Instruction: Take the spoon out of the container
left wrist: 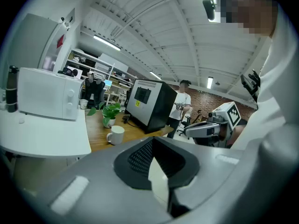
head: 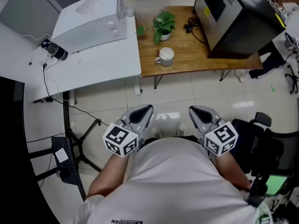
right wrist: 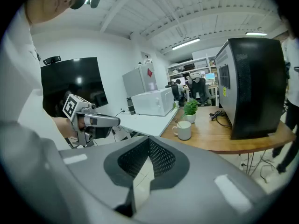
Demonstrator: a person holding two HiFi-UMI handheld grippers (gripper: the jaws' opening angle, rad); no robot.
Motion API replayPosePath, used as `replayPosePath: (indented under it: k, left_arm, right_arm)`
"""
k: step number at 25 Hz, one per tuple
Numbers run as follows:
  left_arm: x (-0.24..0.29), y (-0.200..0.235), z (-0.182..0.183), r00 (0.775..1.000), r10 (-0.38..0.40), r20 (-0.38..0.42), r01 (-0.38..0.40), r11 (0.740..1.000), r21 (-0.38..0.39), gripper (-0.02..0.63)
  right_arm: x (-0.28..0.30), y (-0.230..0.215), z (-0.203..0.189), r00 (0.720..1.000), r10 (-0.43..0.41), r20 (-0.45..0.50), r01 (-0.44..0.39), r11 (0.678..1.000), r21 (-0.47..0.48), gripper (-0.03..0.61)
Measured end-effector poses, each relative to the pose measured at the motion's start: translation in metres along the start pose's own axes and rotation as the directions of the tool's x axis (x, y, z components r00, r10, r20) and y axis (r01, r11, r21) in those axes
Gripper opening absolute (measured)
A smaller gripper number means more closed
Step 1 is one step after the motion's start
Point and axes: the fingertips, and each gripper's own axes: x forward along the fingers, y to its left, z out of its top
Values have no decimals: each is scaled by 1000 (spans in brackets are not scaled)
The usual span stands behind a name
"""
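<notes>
- I hold the left gripper (head: 141, 114) low and pointing forward, jaws closed on nothing.
- The right gripper (head: 200, 114) sits level beside it, apart, also closed and empty.

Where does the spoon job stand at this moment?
Done: nothing yet. The spoon stands in the white mug on the wooden table.
In hand: nothing. The left gripper and right gripper are both shut and empty, held close to the person's body, well short of the table.
Left: reach the mug, grip the spoon, lift it out.
</notes>
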Motion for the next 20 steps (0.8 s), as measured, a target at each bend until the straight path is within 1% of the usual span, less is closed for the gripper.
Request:
replayPosePath:
  k: [6, 12, 17, 20]
  left_arm:
    - [-13, 15, -2, 1000, -12, 4, 12, 1000, 10, 5]
    - [-16, 24, -9, 999, -36, -2, 36, 999, -6, 5]
    - [-6, 31, -8, 999, -55, 1, 55, 998, -20, 5]
    - [5, 34, -7, 998, -60, -6, 60, 998, -21, 5]
  right_arm:
    - [19, 22, 0, 1000, 5, -3, -6, 1000, -9, 8]
    - [26, 35, 2, 1000, -10, 1, 10, 999, -30, 8]
    - [29, 25, 3, 999, -35, -10, 35, 999, -29, 8]
    - [34, 14, 5, 999, -37, -10, 37, 999, -20, 8]
